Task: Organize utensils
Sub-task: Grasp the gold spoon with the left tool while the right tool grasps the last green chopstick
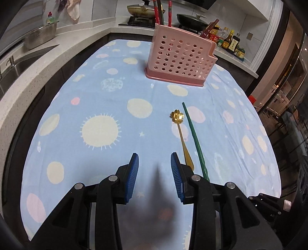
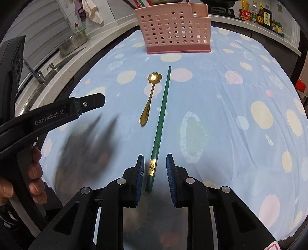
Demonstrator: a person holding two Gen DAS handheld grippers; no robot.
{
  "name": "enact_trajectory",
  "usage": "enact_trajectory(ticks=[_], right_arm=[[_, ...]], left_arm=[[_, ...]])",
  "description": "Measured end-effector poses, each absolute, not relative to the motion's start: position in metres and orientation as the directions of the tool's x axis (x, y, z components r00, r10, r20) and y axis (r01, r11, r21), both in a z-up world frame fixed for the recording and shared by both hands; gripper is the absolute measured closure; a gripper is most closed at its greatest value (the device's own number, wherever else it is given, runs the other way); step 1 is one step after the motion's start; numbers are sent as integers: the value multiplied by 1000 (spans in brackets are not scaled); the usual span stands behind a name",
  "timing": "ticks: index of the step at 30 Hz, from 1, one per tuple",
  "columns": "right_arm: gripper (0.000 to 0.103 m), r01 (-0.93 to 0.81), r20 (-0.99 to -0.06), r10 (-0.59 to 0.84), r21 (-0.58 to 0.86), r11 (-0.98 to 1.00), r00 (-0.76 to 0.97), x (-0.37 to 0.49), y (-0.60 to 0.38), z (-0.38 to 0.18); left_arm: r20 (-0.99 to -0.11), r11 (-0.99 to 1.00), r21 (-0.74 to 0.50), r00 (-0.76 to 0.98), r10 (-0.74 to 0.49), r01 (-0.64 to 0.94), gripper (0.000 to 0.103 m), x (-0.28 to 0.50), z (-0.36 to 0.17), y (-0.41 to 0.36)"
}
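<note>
Green chopstick (image 2: 161, 123) and gold flower-bowled spoon (image 2: 149, 96): loose on the clothed worktop (image 2: 221, 119), short of the pink perforated holder (image 2: 173, 28), apparently awaiting sorting. Right tool (image 2: 155, 167): spread, straddling the chopstick's butt end, untouched. Left tool (image 1: 154, 167): spread, empty, just beside the spoon handle.

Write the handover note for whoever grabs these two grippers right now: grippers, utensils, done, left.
Left gripper: open, empty, over bare cloth just left of the gold spoon's handle.
Right gripper: open, the green chopstick's gold-banded end lies between its fingers, which do not press on it.
Gold spoon and green chopstick lie side by side on the blue tablecloth, in front of the pink holder.
Done: several red and dark sticks already stand in the holder.
Left: probably grip the chopstick, then the spoon, and put both in the holder.
</note>
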State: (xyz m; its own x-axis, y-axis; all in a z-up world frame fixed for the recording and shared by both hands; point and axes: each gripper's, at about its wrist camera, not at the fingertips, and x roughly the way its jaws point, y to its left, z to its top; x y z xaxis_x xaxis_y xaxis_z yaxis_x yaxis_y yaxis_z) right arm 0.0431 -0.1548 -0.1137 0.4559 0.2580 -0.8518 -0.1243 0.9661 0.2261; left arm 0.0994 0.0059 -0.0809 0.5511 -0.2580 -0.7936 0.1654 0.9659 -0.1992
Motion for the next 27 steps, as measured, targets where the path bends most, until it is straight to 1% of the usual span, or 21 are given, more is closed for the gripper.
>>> enact_trajectory(ticks=[6,11,16,27], right_arm=[[79,-133,-862,263,228,965,433,42,-152,-119],[82,-130,-867,251,215,968,430,43,-151,-121],[95,-112,-871,227,198,974,435,45,-155,-123],[96,-22,-861,190,204,979,471,47,-182,-122]], left_arm=[[-807,966,-196,532,-257,168,70,90,-89,6],[-813,964,-203,519,-264,171,70,87,-91,5],[-815,962,-207,511,-271,179,70,88,-93,1],[-820,952,-214,489,-296,219,68,89,-95,-14]])
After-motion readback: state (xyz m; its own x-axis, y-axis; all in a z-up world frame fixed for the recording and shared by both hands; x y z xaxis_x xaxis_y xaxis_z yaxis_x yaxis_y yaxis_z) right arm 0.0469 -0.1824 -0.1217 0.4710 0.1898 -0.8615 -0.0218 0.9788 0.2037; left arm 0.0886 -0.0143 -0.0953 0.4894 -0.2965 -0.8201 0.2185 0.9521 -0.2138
